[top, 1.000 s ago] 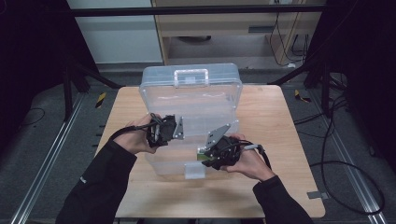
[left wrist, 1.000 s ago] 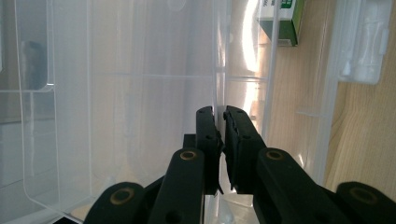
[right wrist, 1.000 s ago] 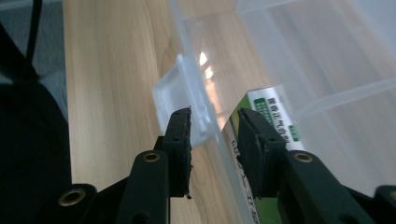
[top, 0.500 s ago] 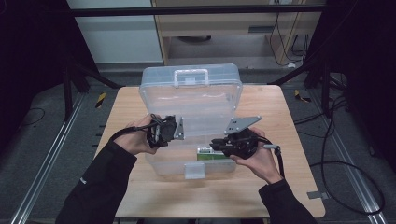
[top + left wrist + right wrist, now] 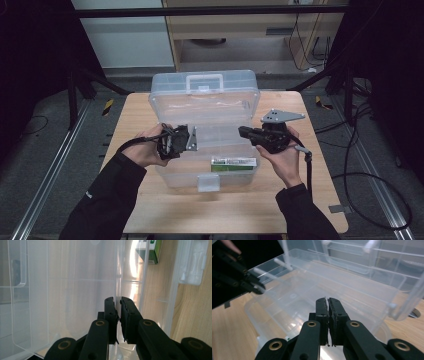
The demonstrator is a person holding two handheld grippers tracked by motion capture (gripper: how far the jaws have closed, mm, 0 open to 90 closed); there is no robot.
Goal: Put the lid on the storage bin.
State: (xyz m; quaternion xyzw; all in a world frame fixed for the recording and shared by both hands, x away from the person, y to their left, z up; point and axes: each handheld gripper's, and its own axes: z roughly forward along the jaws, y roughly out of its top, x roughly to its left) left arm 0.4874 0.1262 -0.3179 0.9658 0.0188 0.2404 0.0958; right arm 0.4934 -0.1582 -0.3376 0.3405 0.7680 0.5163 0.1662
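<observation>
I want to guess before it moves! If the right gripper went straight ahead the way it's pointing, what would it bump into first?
Probably the clear plastic box. The right gripper, jaws just closed on nothing, aims into it; depth is hard to judge.

We see a clear, glossy plastic storage box (image 5: 205, 125) on a matt, pale wood-grain table (image 5: 310, 200). Inside the box, at its near wall, lies a small green and white carton (image 5: 233, 164) that looks like printed cardboard. The left gripper (image 5: 118, 305) and right gripper (image 5: 328, 305) beside the box are matt black plastic with brass-coloured pivot pins.
</observation>
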